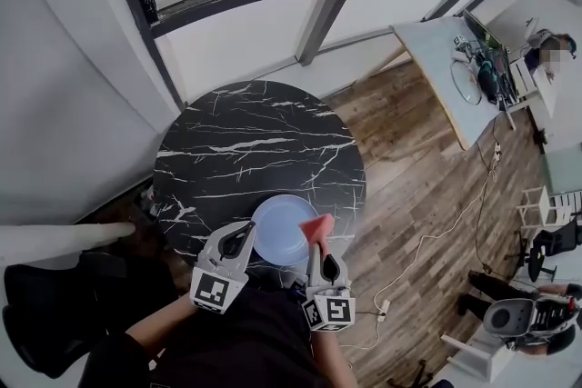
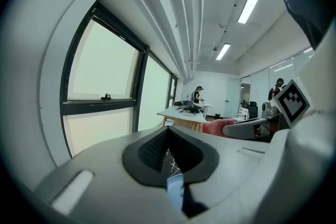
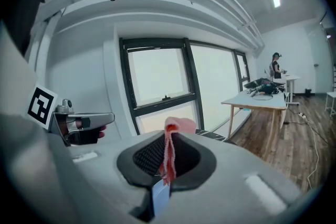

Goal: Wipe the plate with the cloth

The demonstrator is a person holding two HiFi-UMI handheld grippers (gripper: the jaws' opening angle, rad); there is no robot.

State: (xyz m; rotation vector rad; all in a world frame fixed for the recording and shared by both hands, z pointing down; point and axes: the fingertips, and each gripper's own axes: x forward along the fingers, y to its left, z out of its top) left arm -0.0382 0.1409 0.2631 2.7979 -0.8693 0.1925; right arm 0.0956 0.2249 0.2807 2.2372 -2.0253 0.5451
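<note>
Head view: plate (image 1: 282, 236) is being shown at the near edge of the round counter (image 1: 245, 150), with wooden floor (image 1: 418, 195) open to the right.
Left gripper view: left hand-held gripper (image 2: 167, 136) is being held clenched on nothing.
Right gripper view: cloth (image 3: 177, 124) is being pinched by right hand-held gripper (image 3: 169, 136), with window (image 3: 163, 76) ahead.

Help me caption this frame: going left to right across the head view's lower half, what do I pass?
left tool → plate → cloth. The right tool overlaps the cloth it grips, so it is left out of the order.
</note>
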